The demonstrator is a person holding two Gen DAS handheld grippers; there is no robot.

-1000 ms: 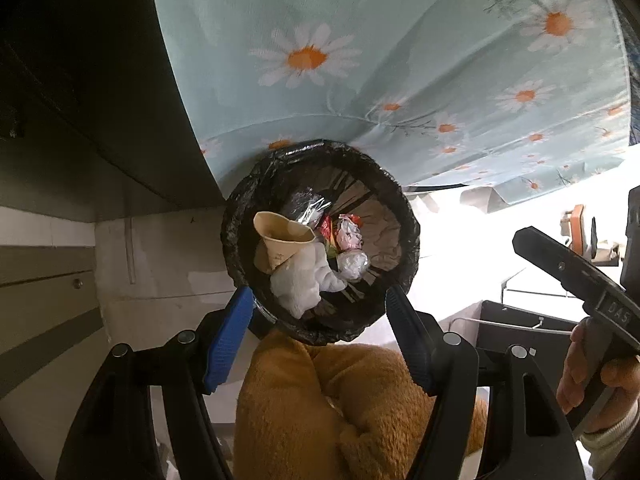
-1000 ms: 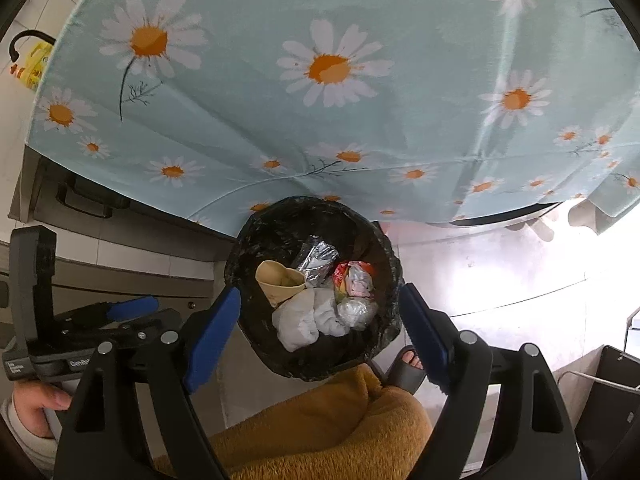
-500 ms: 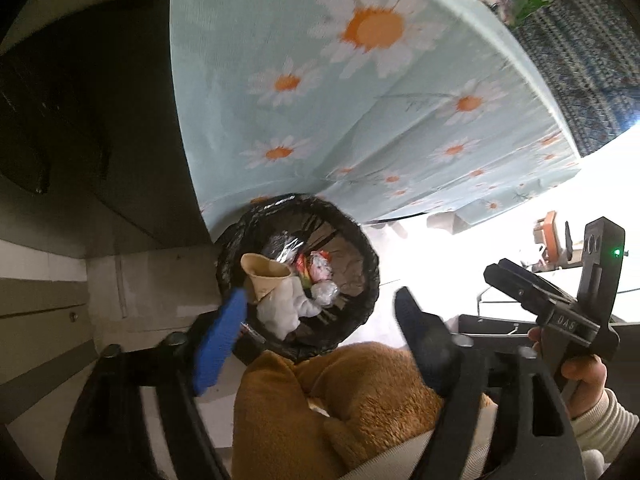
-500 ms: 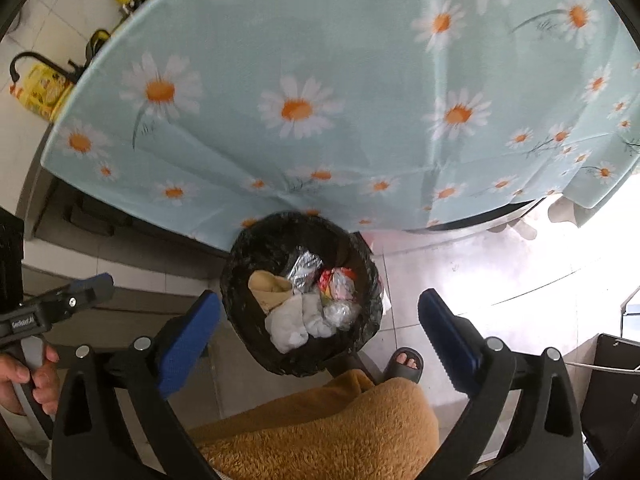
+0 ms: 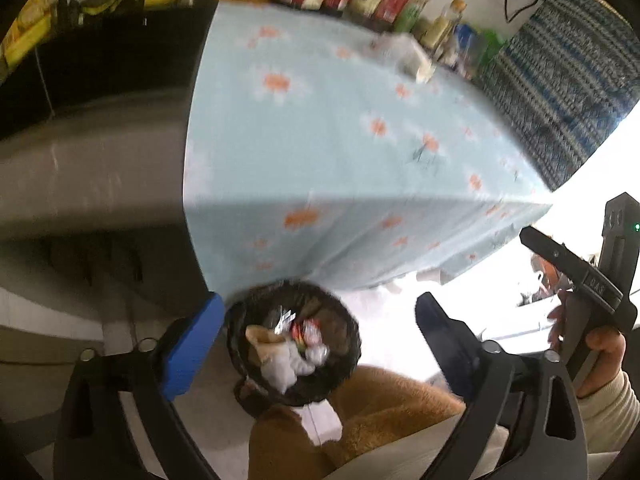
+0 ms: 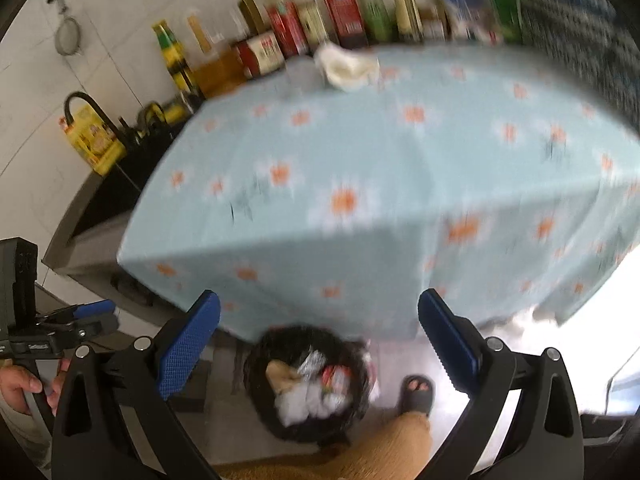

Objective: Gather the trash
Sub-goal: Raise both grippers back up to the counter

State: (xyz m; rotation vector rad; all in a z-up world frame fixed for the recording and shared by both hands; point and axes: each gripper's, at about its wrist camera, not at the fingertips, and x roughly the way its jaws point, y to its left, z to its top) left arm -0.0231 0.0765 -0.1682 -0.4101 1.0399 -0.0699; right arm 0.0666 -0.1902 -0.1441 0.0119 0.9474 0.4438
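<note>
Both views blurred. Left gripper [image 5: 316,334]: jaws wide apart, having just been opening, nothing between the pads. Right gripper [image 6: 320,338]: jaws likewise fully apart after opening, nothing clamped.

Trash bin [image 6: 310,384] with black liner stands on the floor at the near edge of the tabletop [image 6: 380,168], at 6 o'clock in the right wrist view and about 7 o'clock in the left wrist view [image 5: 292,342]. Inside it: a tan paper cup [image 6: 280,374], white crumpled tissue [image 6: 296,402], a foil wrapper [image 6: 312,360] and a red-and-white wrapper [image 6: 334,380] (details soft from blur).

Tabletop carries a light-blue daisy-print cloth. At 12 o'clock on it lies 1 crumpled white piece [image 6: 346,66], just in front of a row of bottles and jars [image 6: 320,20] along the far edge.

A sandalled foot [image 6: 418,394] stands just beside the bin at 3 o'clock of it; tan fleece trouser leg [image 6: 384,444] at 6 o'clock. The person's right hand [image 5: 600,354] shows at 4 o'clock in the left wrist view.
</note>
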